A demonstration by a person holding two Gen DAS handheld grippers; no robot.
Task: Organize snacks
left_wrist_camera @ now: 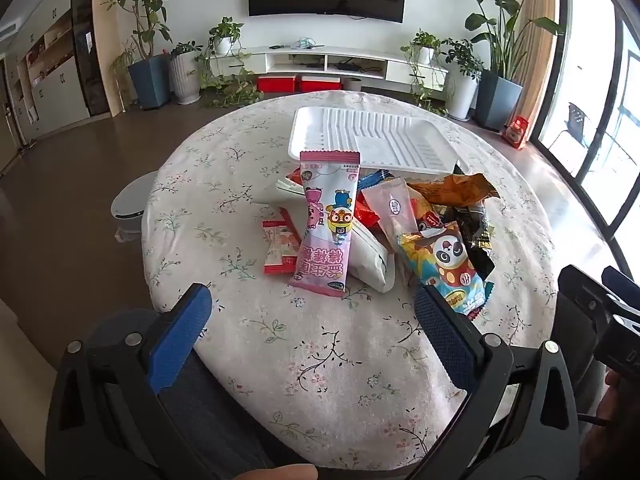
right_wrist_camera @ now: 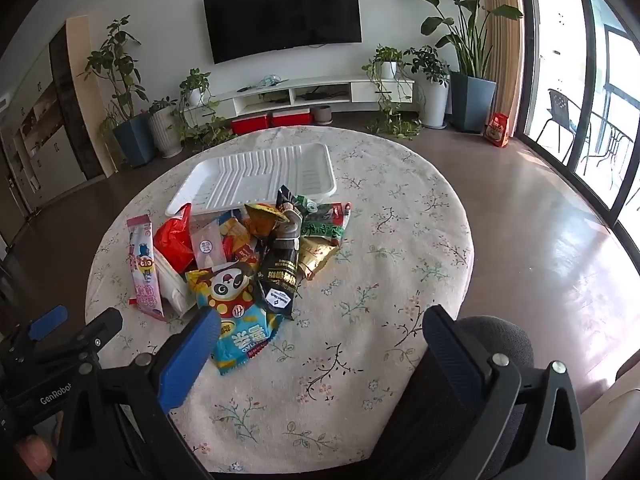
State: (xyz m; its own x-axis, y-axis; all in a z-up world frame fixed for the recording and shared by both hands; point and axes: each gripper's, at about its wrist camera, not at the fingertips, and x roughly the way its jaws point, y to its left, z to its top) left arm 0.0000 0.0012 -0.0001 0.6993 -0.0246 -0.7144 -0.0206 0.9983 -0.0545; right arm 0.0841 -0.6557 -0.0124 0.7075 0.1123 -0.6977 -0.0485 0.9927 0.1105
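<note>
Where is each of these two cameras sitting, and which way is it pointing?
Left wrist view: on the left gripper, looking down over its open blue fingers at the snack pile; a fingertip shows at the bottom edge, the other gripper at right.
Right wrist view: on the right gripper, open too, facing the pile from its right side; a finger shows at lower left.
Both share the white tray, panda packet, floral tablecloth and television.

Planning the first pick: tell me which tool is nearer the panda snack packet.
Right. The right tool has its left finger right at the panda snack packet; the left tool sits to the packet's left.
</note>
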